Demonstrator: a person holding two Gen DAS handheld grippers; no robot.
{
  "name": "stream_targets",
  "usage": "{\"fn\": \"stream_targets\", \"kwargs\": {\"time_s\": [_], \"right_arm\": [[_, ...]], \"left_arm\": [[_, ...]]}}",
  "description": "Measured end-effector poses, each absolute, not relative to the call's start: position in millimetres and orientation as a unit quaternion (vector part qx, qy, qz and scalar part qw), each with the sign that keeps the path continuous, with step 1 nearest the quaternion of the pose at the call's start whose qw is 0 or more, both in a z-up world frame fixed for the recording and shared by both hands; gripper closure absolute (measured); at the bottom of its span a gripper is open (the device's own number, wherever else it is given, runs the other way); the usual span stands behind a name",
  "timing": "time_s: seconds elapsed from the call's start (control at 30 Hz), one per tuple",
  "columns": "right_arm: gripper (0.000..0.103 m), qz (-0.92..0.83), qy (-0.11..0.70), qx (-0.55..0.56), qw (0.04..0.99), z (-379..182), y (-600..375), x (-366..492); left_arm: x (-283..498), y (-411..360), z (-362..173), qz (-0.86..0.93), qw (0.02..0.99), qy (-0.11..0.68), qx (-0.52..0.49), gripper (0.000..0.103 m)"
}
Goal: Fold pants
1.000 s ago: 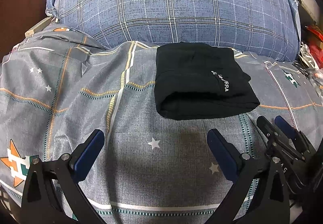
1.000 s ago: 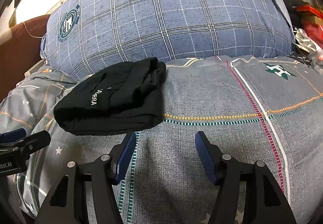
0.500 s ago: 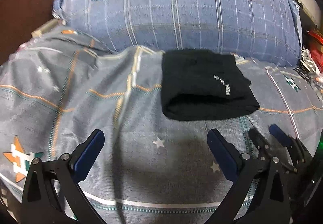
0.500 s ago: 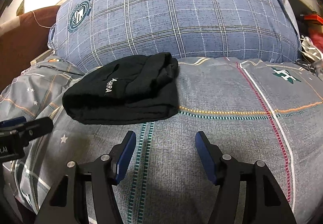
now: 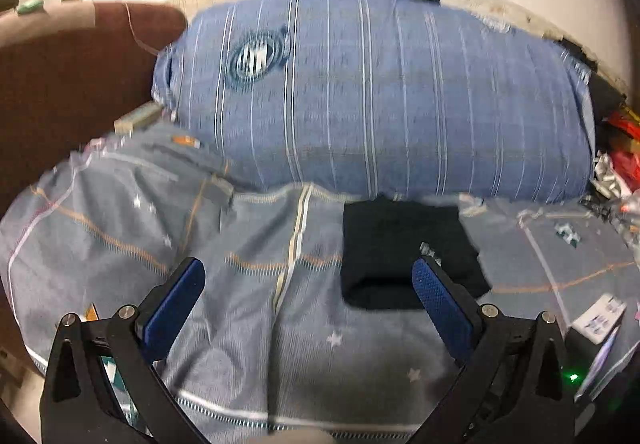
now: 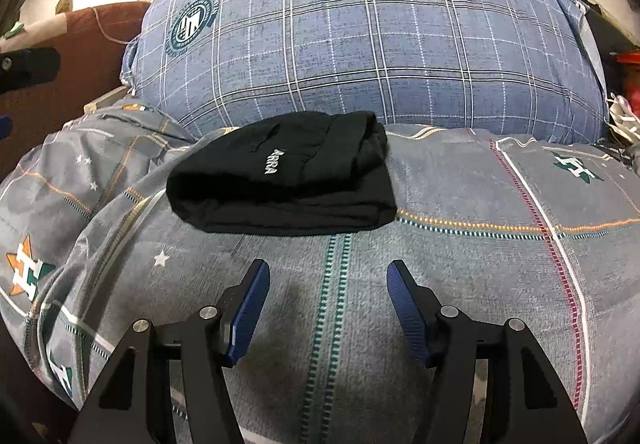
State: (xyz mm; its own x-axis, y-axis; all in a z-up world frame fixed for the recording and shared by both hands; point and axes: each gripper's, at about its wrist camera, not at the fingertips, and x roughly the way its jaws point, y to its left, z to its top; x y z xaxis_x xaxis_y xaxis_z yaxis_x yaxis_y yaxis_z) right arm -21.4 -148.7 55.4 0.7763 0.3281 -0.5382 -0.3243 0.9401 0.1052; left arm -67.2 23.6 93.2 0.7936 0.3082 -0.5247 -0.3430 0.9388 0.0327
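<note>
The black pants (image 6: 284, 180) lie folded into a compact bundle on the grey patterned bedspread (image 6: 460, 256), white lettering on top, just in front of the big blue plaid pillow (image 6: 380, 36). My right gripper (image 6: 326, 276) hovers open over the bedspread, short of the bundle's near edge, nothing between its blue pads. In the blurred left wrist view the pants (image 5: 392, 252) sit right of centre, and my left gripper (image 5: 308, 276) stands wide open in front of them, its right fingertip overlapping the bundle in the picture. A dark part of the left gripper shows at the left edge of the right wrist view.
The blue plaid pillow (image 5: 380, 100) closes off the back of the bed. A brown headboard or cushion (image 5: 72, 84) rises at the left. Red and silvery clutter (image 5: 616, 164) lies at the right edge, with a white card (image 5: 598, 318) near the bed's right side.
The left gripper has risen and tilted up, so more wall and pillow show and the pants sit lower. The right gripper slid sideways; the pants now lie more centred in its view. Both grippers stayed open.
</note>
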Motion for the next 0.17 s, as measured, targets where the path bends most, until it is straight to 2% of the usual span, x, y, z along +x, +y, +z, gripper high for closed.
{"fn": "stream_targets", "kwargs": {"time_s": [0.1, 0.17], "right_arm": [[0.04, 0.179, 0.29, -0.002, 0.94, 54.9, -142.2, -24.0], [0.04, 0.19, 0.301, -0.006, 0.934, 53.5, -136.7, -24.9]], "left_arm": [[-54.5, 28.4, 68.5, 0.184, 0.918, 0.35, -0.011, 0.0], [-53.1, 38.2, 58.1, 0.181, 0.911, 0.369, -0.033, 0.0]]}}
